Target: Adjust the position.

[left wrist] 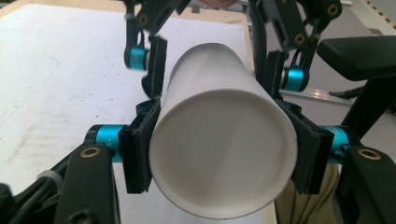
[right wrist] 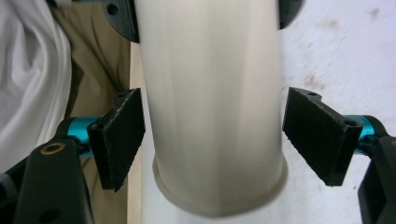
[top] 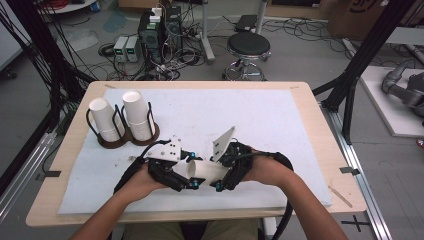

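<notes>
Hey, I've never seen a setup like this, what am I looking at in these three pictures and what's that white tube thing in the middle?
A person sits at a table covered with a white mat and holds a hand-held two-jaw gripper in each hand. The high view looks down from above the person. The other two pictures come from small cameras riding on each gripper, looking along its black jaws.

The white tube is a paper cup lying on its side between the two tools. The left gripper is shut on the paper cup: in its own view both pads press the cup's sides near its closed bottom. The right gripper is open: in its view the pads stand apart from the cup near its rim.

At the back left, two stacks of paper cups sit upside down in a dark wire holder.
</notes>
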A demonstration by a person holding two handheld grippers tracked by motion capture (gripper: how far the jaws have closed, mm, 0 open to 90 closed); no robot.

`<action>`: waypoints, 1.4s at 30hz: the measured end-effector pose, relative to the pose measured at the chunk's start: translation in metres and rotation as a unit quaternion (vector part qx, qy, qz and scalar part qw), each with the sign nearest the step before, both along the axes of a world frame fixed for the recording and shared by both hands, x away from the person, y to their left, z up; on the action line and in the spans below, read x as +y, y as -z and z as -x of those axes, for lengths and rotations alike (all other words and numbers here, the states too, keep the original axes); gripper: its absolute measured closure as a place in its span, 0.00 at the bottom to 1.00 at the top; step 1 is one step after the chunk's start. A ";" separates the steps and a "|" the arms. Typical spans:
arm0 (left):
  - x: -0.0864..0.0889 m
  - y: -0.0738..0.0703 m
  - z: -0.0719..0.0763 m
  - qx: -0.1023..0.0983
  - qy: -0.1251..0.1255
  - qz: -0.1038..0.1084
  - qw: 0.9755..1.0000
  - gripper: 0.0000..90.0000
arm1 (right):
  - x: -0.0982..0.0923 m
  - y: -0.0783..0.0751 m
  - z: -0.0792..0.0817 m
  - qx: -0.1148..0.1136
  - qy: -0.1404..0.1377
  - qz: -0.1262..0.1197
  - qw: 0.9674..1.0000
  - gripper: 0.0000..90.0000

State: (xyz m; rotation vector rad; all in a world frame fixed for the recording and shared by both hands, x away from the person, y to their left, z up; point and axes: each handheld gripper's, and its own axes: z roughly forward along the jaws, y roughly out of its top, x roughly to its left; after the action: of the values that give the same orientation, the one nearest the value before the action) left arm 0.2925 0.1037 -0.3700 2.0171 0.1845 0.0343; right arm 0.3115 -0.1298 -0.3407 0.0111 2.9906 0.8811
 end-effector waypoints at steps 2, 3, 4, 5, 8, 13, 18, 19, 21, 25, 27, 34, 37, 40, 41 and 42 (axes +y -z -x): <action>0.004 0.002 -0.001 0.004 -0.005 0.010 1.000 0.40 | -0.005 -0.002 0.000 0.000 0.010 -0.016 1.000 0.23; 0.006 0.002 -0.001 0.006 -0.009 0.015 1.000 0.40 | -0.008 -0.003 0.000 -0.002 0.012 -0.026 1.000 0.23; 0.008 0.004 -0.001 0.008 -0.011 0.021 1.000 0.40 | -0.010 -0.004 0.000 0.000 0.013 -0.039 0.999 0.23; 0.010 0.005 -0.001 0.010 -0.014 0.026 1.000 0.40 | -0.013 -0.006 0.001 -0.002 0.018 -0.052 0.998 0.23; 0.015 0.009 -0.002 0.013 -0.026 0.040 0.999 0.40 | -0.019 -0.007 0.001 -0.006 0.025 -0.089 0.996 0.23; 0.026 0.015 -0.004 0.016 -0.051 0.063 0.997 0.40 | -0.029 -0.007 0.004 -0.009 0.045 -0.146 0.988 0.23; 0.036 0.019 -0.004 0.011 -0.072 0.090 0.993 0.40 | -0.041 -0.004 0.006 -0.019 0.081 -0.203 0.976 0.23; 0.039 0.020 -0.004 0.012 -0.075 0.095 0.993 0.40 | -0.043 -0.003 0.006 -0.021 0.091 -0.214 0.972 0.23; 0.042 0.022 -0.004 0.012 -0.080 0.108 0.991 0.40 | -0.049 0.000 0.006 -0.020 0.106 -0.231 0.967 0.23; 0.047 0.026 -0.003 0.014 -0.088 0.130 0.988 0.40 | -0.058 0.008 0.008 -0.025 0.138 -0.259 0.956 0.23; 0.048 0.027 -0.003 0.015 -0.087 0.135 0.987 0.40 | -0.060 0.012 0.009 -0.024 0.146 -0.264 0.953 0.23; 0.047 0.029 -0.001 0.018 -0.076 0.160 0.984 0.40 | -0.062 0.029 0.013 -0.013 0.157 -0.288 0.945 0.23; 0.046 0.028 0.000 0.016 -0.070 0.163 0.984 0.40 | -0.063 0.036 0.015 -0.003 0.157 -0.300 0.941 0.23; 0.045 0.029 0.001 0.014 -0.066 0.165 0.984 0.40 | -0.063 0.042 0.015 0.004 0.156 -0.310 0.938 0.23; 0.045 0.029 0.001 0.012 -0.065 0.164 0.984 0.40 | -0.063 0.043 0.015 0.005 0.155 -0.309 0.938 0.23; 0.045 0.029 0.001 0.011 -0.061 0.165 0.984 0.40 | -0.063 0.044 0.016 0.010 0.155 -0.309 0.938 0.23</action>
State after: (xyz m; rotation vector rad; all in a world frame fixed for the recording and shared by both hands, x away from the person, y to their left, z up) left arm 0.2913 0.1483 -0.3986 1.6753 0.3067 0.0556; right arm 0.2960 -0.1928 -0.3848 0.4837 2.4831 1.7102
